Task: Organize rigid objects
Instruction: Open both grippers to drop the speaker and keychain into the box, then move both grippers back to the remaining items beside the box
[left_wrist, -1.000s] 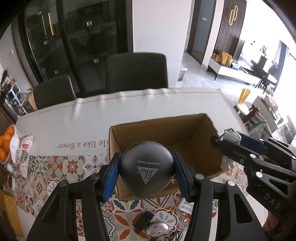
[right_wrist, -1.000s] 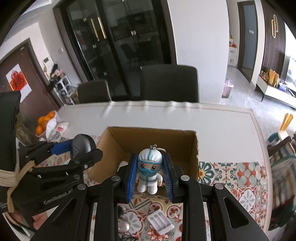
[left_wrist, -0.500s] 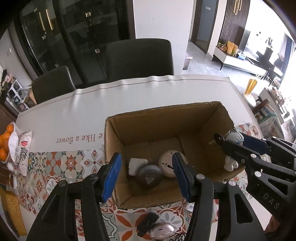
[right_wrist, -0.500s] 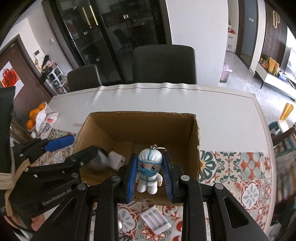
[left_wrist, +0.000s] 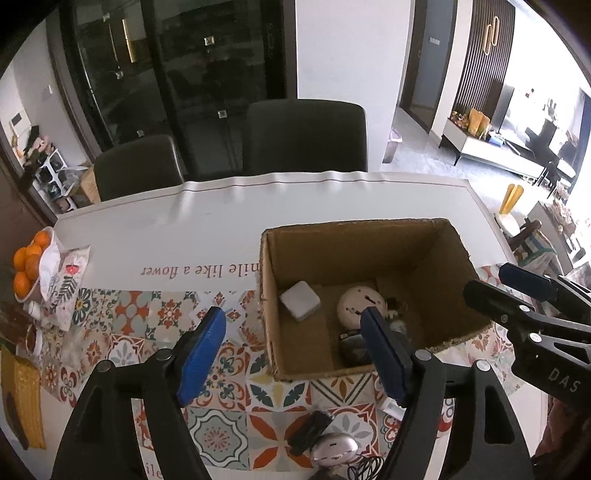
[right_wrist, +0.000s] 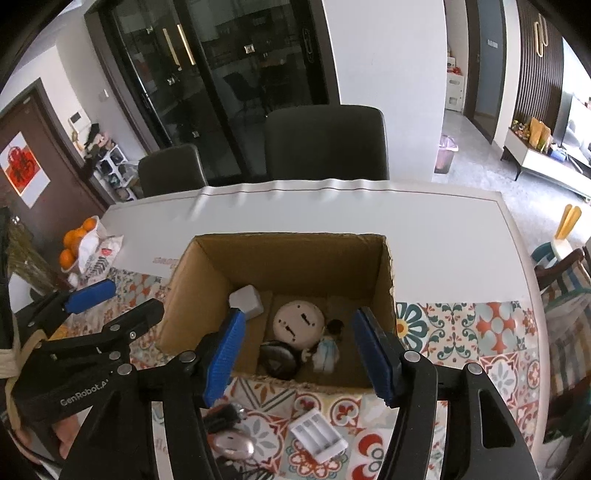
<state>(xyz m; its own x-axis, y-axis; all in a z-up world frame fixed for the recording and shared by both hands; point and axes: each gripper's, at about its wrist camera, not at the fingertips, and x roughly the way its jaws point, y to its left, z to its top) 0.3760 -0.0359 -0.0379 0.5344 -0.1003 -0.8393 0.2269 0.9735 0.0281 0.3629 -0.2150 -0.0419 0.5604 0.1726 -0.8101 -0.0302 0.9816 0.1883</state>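
Right wrist view showed the right gripper (right_wrist: 295, 352) with its blue pads spreading apart and nothing between them, poised over the near wall of the open brown cardboard box (right_wrist: 384, 280). On the box floor lay a small white-and-blue toy figure (right_wrist: 325, 352), a round cream disc (right_wrist: 299, 323), a dark grey ball (right_wrist: 277, 358) and a white square adapter (right_wrist: 246, 301). The left gripper (left_wrist: 291, 352) was likewise widening, empty, offset towards the box's left wall. The remaining loose items lay on the patterned tablecloth (right_wrist: 480, 332) on the near side of the box, below and behind both sets of pads: a white ribbed battery holder (right_wrist: 317, 434), its long axis running diagonally, nearer the right gripper, and a silver oval mouse (right_wrist: 231, 445) nearer the left. In my judgement, either pickup required drawing back from the box first.
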